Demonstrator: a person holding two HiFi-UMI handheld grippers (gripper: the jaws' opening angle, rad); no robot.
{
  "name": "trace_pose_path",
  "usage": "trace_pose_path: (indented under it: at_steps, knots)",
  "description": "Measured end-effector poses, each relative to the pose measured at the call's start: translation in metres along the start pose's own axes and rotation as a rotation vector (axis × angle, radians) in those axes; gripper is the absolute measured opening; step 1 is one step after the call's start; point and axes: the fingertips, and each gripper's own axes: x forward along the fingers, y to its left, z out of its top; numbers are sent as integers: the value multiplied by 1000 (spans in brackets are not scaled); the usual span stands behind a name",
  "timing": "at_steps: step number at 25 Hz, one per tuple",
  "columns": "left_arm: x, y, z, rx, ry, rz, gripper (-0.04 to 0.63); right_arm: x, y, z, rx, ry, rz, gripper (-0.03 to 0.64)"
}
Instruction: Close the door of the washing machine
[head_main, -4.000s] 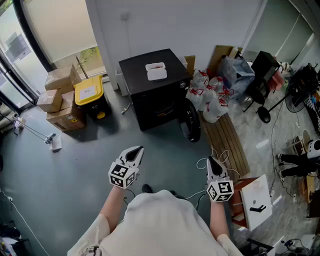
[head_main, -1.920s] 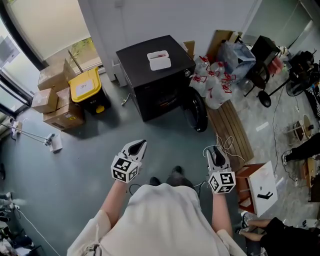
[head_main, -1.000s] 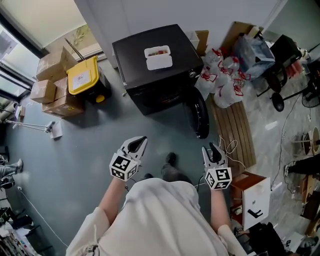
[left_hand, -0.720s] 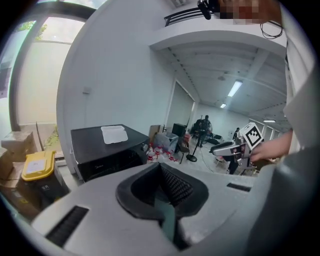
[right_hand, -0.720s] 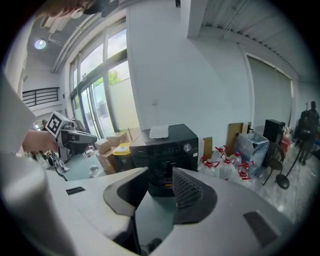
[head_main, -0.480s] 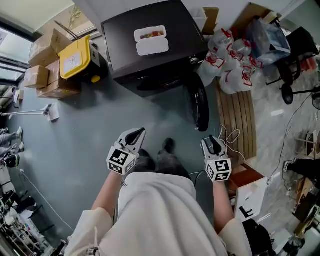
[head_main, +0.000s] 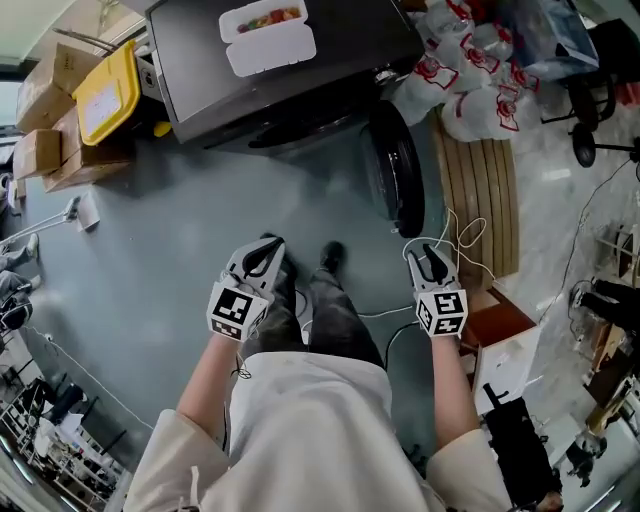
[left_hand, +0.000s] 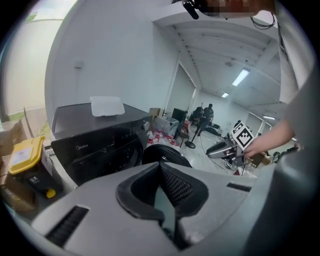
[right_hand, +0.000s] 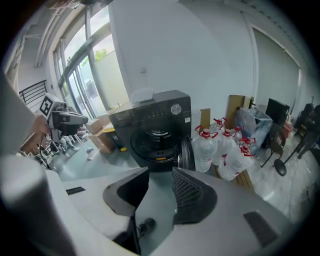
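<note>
The black washing machine (head_main: 290, 80) stands at the top of the head view, and its round door (head_main: 397, 185) hangs open, swung out to the right. Both grippers hover over the grey floor in front of it and touch nothing. My left gripper (head_main: 262, 256) is left of the door with its tips together and nothing in them. My right gripper (head_main: 430, 262) is just below the door's free edge, jaws apart and empty. The left gripper view shows the machine (left_hand: 95, 145) and door (left_hand: 165, 154) beyond the jaws. The right gripper view shows the drum opening (right_hand: 152, 142) and door (right_hand: 186, 152).
A white lidded food box (head_main: 268, 35) lies on the machine. A yellow-lidded bin (head_main: 105, 95) and cardboard boxes (head_main: 40, 150) stand to its left. Bagged water bottles (head_main: 470, 85), a wooden slatted board (head_main: 480, 200) and a loose cable (head_main: 465, 250) are to the right. The person's feet (head_main: 330, 255) are between the grippers.
The person has walked up to the machine, which now fills the top of the head view. Both grippers have come down and forward. The door hangs open as before.
</note>
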Motion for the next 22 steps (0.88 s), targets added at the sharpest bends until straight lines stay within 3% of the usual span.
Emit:
trace_pose_path:
  at_steps: [6,18,22]
  knots:
    - [45,10,-37,28,65,-67,9,60,-48,-57,3,113,-60,149]
    - [105,22,-112,10,149,-83,9,133,-105,-160,-12,315,-108,155]
    - [115,16,-131,36,155,-94,9,142,-112,-185,-20,354,-115,156]
